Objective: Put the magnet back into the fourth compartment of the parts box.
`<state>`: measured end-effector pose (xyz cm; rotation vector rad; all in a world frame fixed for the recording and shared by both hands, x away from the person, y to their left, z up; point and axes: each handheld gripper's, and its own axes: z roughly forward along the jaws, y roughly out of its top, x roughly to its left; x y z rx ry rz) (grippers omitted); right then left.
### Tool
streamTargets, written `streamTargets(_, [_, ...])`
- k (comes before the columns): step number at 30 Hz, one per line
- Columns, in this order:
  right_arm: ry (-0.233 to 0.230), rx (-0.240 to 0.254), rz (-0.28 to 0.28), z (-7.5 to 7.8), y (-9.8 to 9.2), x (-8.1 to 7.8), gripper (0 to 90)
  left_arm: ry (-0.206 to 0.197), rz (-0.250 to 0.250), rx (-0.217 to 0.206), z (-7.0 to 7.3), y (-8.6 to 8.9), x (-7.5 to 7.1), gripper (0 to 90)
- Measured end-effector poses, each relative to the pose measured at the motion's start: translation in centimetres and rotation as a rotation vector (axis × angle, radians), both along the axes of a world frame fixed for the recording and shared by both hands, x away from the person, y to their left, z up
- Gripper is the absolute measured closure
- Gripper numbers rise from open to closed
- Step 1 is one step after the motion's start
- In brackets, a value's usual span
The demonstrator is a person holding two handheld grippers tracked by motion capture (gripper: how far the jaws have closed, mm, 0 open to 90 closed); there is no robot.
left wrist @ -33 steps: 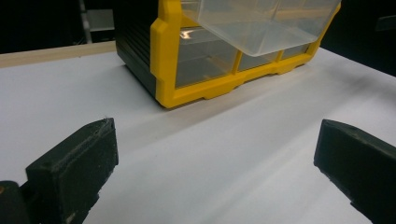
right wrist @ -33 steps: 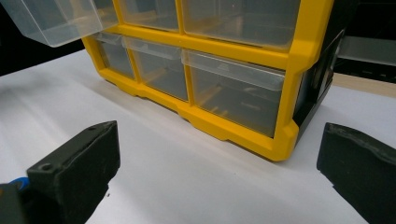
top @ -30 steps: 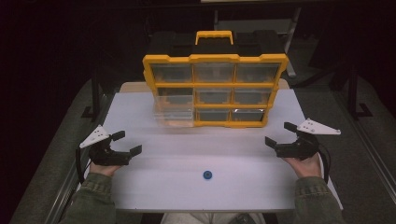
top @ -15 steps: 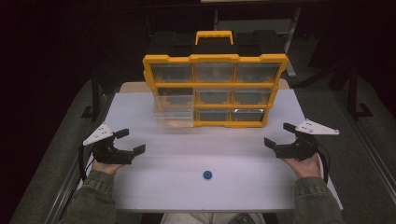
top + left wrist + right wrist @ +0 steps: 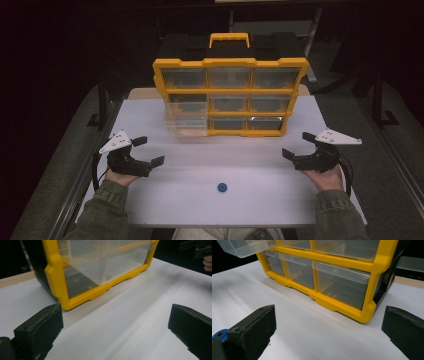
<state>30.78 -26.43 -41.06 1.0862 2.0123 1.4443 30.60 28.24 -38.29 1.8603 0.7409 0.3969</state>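
the left gripper [image 5: 148,151] sits on the white table [image 5: 260,200] with its jaws wide apart and nothing in them; the right gripper [image 5: 298,146] is wide apart too; a small blue ring [image 5: 222,187] lies between them; one clear drawer [image 5: 186,119] sticks out of the yellow box [image 5: 231,95].

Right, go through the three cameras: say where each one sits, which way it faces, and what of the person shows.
High view: above the person's side, looking forward and down on the white table; both sleeved forearms, left gripper, right gripper.
Left gripper view: rides the left gripper, faces the yellow-framed organiser with clear plastic drawers; its own black jaws wide apart.
Right gripper view: rides the right gripper, faces the organiser's front; own jaws apart.
Shared: high and right gripper views both show the small blue ring.
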Motion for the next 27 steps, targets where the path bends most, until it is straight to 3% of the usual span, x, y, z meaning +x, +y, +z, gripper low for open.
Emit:
streamTargets(8, [-0.002, -0.006, 0.005, 0.0, 0.1, 0.0, 0.0, -0.019, -0.079, 0.038, 0.8, -2.3, -0.4, 0.0])
streamTargets(27, [0.005, -0.008, 0.017, -0.1, 0.2, 0.0, 0.0, -0.031, -0.172, 0.078, 1.5, -5.3, -0.9, 0.0])
